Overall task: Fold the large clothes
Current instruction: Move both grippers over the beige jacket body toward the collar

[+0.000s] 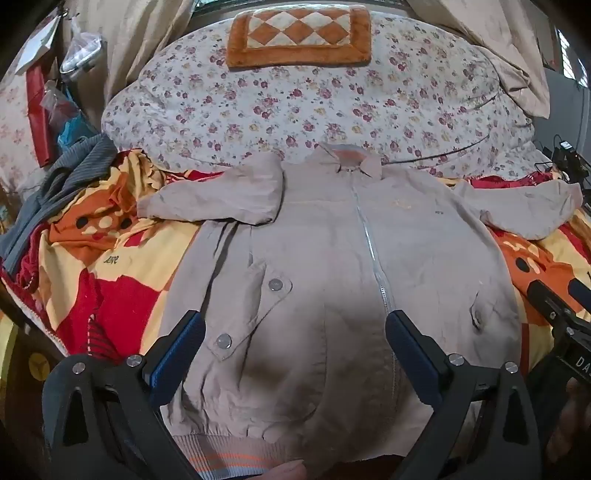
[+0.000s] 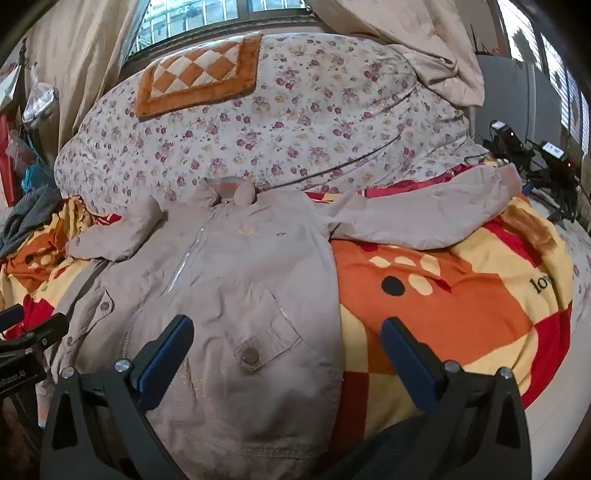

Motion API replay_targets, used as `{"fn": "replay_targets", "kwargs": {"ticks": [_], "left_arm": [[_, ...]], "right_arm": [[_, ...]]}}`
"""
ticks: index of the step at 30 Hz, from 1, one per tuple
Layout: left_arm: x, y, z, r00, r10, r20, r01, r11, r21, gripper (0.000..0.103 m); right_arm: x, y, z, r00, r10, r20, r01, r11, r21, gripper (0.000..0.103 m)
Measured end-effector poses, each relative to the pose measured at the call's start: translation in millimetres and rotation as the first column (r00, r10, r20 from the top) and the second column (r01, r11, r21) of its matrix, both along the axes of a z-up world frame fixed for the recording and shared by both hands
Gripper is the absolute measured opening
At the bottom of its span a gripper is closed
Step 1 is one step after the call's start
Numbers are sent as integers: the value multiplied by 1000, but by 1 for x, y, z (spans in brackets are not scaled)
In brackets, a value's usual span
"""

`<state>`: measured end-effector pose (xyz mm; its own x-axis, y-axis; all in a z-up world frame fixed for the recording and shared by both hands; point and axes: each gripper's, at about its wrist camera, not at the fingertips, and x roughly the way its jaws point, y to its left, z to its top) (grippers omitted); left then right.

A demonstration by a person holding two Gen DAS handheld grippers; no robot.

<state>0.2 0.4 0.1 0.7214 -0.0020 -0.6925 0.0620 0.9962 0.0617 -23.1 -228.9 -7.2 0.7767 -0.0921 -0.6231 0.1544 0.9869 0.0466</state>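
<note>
Bed (image 2: 461, 295) under window (image 2: 192, 18); one beige jacket (image 1: 332, 258) spread flat; left gripper (image 1: 295, 350), right gripper (image 2: 288, 350) jaws wide, empty

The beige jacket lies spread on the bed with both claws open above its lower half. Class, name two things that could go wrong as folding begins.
1. The jacket rests on a loose patterned blanket; a claw closing at the jacket's side edge might pinch the blanket too and drag it along.
2. The left sleeve is already doubled back and rumpled, so folding over it may trap a lump.
</note>
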Motion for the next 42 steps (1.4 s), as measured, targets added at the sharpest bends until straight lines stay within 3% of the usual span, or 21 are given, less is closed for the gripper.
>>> {"fn": "replay_targets", "kwargs": {"ticks": [19,24,27,29,34,37,39,42], "left_arm": [[9,4,-23,998,-2,-67,1,1000,-14,91],[11,8,-26,999,18,-32,-18,1000,-2,93],[13,12,-25,1000,-17,-1,17,999,-51,94],[18,13,-29,998,-36,-45,33,997,-66,94],[24,11,-39,994,-40,-101,35,998,-49,94],[29,12,-40,993,-26,-111,24,999,-23,94],[37,15,-37,993,-35,-109,33,999,-17,94],[64,22,-28,995,-35,-91,36,999,6,94]], "right_arm": [[5,4,-5,1000,-6,-18,5,1000,-29,103],[6,6,-7,1000,-9,-25,8,999,-34,103],[6,6,-6,1000,-10,-26,9,999,-36,103],[6,5,-7,1000,-10,-27,9,999,-37,103],[6,6,-8,999,-14,-36,13,999,-46,103],[9,7,-8,999,-13,-50,10,999,-44,103],[17,11,-7,995,-44,-84,36,995,-90,103],[41,16,0,994,-3,-106,-5,997,-77,103]]}}
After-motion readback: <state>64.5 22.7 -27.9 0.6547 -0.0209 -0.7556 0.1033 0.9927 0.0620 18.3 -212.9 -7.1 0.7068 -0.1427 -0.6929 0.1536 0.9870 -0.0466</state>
